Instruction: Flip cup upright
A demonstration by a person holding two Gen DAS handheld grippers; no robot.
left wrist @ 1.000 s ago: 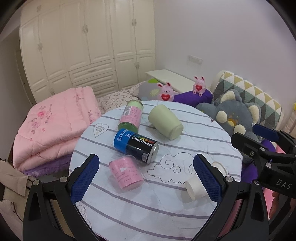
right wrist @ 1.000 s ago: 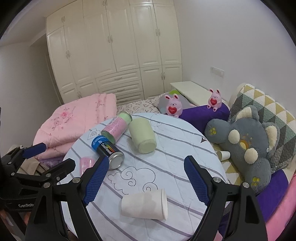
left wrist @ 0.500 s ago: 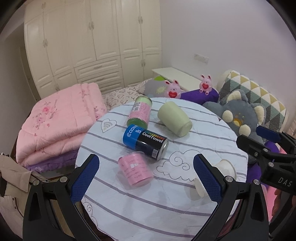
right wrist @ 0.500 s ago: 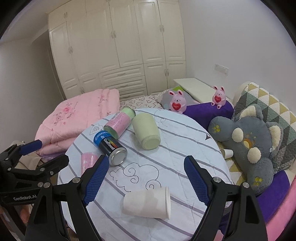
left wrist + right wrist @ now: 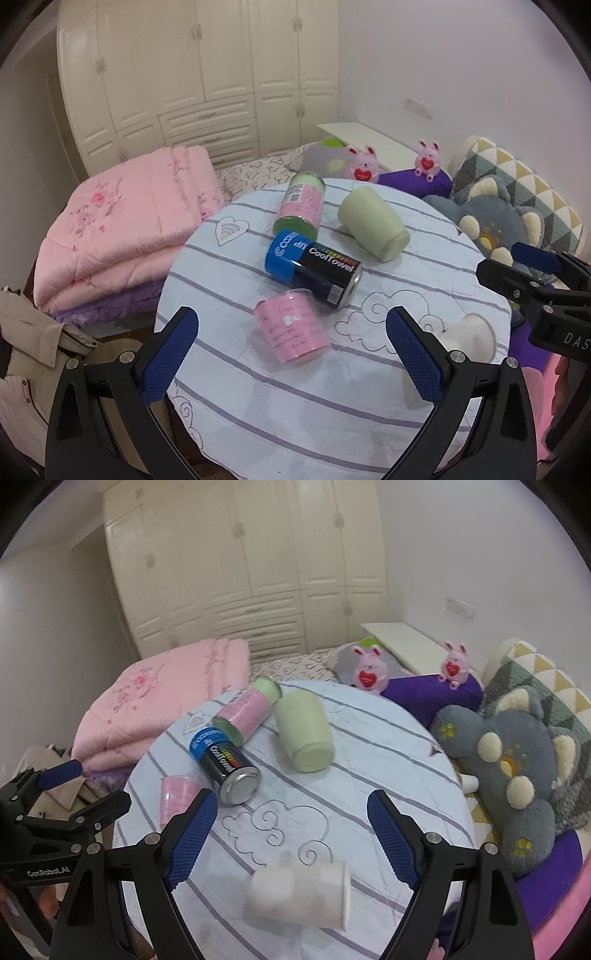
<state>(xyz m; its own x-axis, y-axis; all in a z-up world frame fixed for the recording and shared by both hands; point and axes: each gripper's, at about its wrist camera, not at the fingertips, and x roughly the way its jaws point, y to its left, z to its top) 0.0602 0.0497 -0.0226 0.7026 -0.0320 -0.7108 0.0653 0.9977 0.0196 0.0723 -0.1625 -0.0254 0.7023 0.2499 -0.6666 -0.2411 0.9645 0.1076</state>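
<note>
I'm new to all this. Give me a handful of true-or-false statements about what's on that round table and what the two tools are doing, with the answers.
1. The white paper cup lies on its side. True.
2. The right tool is clamped on the white paper cup. False: its fingers stand apart and empty, with the cup lying between them.
3. The blue and black CoolTowel can stands upright. False: it lies on its side.
4. The pale green cup lies on its side on the striped table cover. True.
5. The left tool holds the pink cup. False: it is open and holds nothing.
</note>
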